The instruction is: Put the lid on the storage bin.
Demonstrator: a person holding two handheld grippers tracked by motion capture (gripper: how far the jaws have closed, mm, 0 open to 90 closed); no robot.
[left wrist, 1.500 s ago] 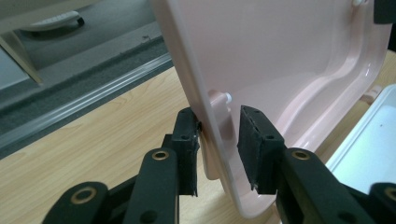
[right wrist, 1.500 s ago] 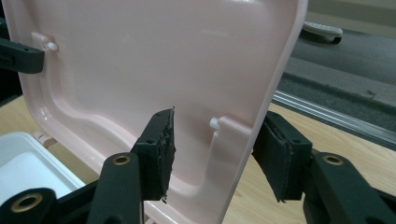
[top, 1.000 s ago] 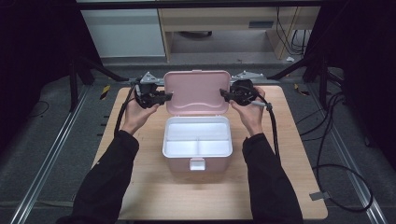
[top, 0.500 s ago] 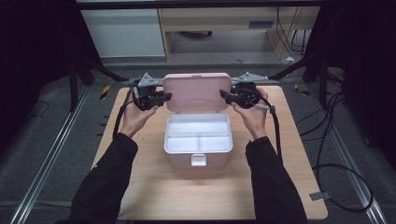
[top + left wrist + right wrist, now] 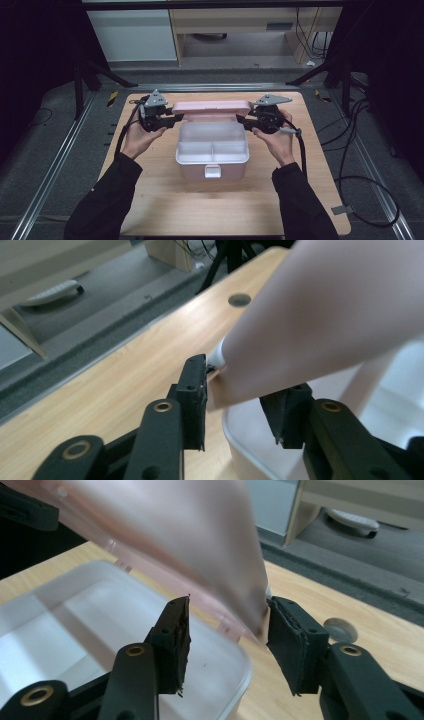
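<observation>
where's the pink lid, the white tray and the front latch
pink lid [image 5: 210,106], high view, top edge of the raised lid
white tray [image 5: 194,149], high view, floor of the left compartment
front latch [image 5: 212,171], high view, white tab on the box's near wall

High view: above the person's side, facing forward and down over the counter [image 5: 165,210].
Gripper views: close, along their jaws.
Shared: box [image 5: 212,150], lid [image 5: 320,320].
</observation>
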